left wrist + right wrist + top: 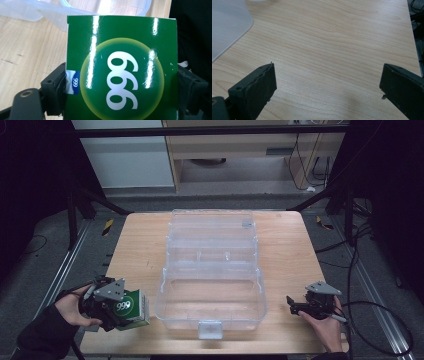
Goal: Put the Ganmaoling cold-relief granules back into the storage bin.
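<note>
I hold a green box (122, 67) clamped between the fingers of my left gripper (107, 307), one finger (53, 91) pressed on each of its narrow sides, the face with the white "999" turned up toward the camera on that gripper. The box sits over the near left corner of the surface (140, 255), and its long axis runs straight out ahead of my fingers. The clear plastic case (212, 270) lies open just beyond the box's far end and off to my right, its near tray (210, 302) closest to my left hand, so I judge that the left gripper, not the right, is placed to carry the box in. My right gripper (300, 306) rests near the right edge of the surface, beside the case, its fingers (259, 86) spread wide with nothing between them but bare wood.
</note>
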Motion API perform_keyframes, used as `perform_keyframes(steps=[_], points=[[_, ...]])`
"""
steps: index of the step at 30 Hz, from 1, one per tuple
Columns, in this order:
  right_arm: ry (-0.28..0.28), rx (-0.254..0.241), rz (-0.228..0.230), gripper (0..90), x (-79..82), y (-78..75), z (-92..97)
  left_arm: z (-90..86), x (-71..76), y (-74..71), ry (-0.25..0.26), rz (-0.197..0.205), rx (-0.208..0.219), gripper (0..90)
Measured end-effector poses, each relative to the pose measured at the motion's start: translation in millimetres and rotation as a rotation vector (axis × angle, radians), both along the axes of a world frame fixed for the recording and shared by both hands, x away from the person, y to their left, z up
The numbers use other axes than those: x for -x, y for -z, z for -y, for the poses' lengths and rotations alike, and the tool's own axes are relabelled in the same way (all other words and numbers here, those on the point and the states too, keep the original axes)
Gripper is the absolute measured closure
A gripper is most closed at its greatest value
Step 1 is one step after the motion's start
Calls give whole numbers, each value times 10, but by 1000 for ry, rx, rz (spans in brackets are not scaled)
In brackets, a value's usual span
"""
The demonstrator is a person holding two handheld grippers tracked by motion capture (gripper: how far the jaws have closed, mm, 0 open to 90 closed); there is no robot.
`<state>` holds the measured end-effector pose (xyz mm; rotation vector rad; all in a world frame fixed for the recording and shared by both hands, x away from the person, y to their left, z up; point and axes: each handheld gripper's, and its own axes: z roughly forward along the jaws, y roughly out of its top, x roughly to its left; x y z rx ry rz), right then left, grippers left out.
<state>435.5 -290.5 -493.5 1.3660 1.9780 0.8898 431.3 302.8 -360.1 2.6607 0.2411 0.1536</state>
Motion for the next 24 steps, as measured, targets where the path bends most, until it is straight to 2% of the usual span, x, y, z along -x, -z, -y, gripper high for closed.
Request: perform_keyframes(steps=[13, 24], points=[[0, -1, 0, 13, 1, 0, -2, 87, -17, -311, 22, 38, 12, 151], [0, -2, 1, 13, 2, -1, -2, 253, -98, -440, 35, 48, 21, 151]])
